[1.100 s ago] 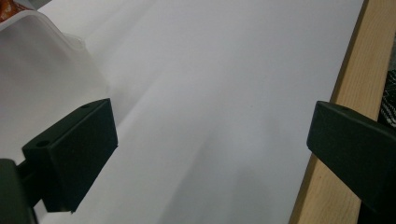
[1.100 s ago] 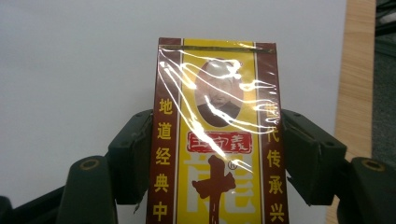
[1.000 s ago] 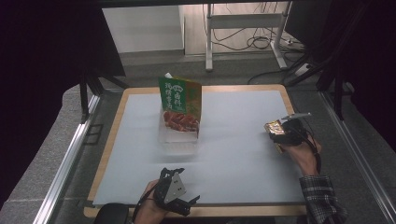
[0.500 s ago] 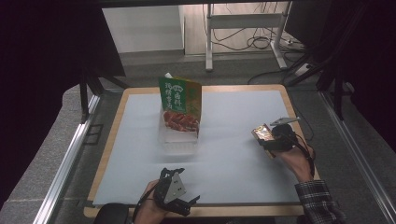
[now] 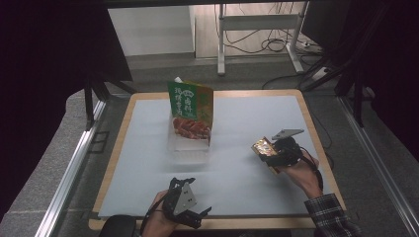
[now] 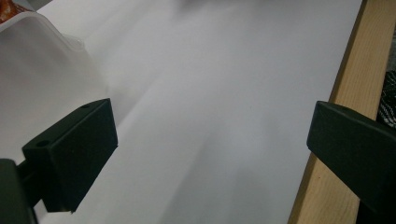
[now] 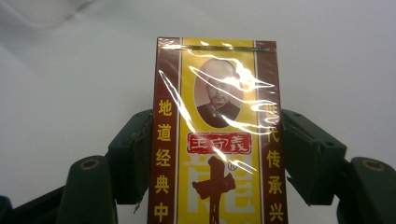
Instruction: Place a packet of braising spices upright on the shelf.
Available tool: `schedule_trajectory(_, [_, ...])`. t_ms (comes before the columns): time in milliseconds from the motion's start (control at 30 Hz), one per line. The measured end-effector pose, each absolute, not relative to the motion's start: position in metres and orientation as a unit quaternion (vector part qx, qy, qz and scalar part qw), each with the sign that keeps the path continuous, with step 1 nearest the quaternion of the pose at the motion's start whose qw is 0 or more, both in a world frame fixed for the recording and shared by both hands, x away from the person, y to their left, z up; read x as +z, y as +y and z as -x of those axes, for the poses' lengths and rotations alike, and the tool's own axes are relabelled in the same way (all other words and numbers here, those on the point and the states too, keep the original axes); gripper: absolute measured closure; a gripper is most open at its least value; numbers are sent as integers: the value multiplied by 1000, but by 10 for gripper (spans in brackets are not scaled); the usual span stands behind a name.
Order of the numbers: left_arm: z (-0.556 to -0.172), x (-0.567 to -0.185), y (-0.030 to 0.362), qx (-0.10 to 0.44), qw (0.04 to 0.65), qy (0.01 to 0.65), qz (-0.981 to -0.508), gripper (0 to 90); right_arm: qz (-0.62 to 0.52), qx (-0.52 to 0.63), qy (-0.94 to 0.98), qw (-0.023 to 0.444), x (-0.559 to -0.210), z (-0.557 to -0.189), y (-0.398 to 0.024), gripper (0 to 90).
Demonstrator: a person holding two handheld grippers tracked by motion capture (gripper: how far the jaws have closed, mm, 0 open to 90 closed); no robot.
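Observation:
My right gripper [image 5: 271, 154] is shut on a small yellow and maroon box [image 5: 263, 148] wrapped in shiny film, held above the white mat at the right. In the right gripper view the box [image 7: 217, 135] stands lengthwise between the two black pads [image 7: 133, 154], printed face toward the camera. My left gripper [image 5: 197, 217] rests near the front edge of the table, open, with nothing between its pads [image 6: 74, 149]. A green and red food packet [image 5: 191, 111] stands upright in a clear plastic tub [image 5: 188, 148] at the middle of the mat.
The white mat [image 5: 237, 118] covers a wooden-edged table [image 5: 316, 143]; in the left gripper view the wooden edge [image 6: 341, 116] runs along the right. Metal rails [image 5: 74, 163] flank the table, and a stand with cables [image 5: 257, 34] is on the floor behind.
My right gripper has carried the box leftward and a little toward the front, closer to the tub. The left gripper has stayed put.

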State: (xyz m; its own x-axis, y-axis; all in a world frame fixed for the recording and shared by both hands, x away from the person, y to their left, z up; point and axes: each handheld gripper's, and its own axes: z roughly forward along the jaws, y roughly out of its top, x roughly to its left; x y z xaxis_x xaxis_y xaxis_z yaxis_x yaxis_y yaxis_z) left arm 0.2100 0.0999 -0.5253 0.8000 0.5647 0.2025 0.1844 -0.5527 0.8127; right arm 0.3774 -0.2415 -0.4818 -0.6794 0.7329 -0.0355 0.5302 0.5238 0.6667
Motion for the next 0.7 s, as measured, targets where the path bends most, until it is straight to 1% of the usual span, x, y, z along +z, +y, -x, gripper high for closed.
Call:
schedule_trajectory(400, [-210, -525, 99, 227, 418, 219, -852, 15, -331, 314, 881, 129, -493, -367, -217, 319])
schedule_trajectory(567, [-210, -525, 99, 227, 418, 219, -852, 15, -325, 299, 888, 129, -499, -368, -216, 318])
schedule_trajectory(700, [-210, -526, 99, 228, 417, 219, -852, 15, -330, 296, 889, 116, -504, -371, -218, 307])
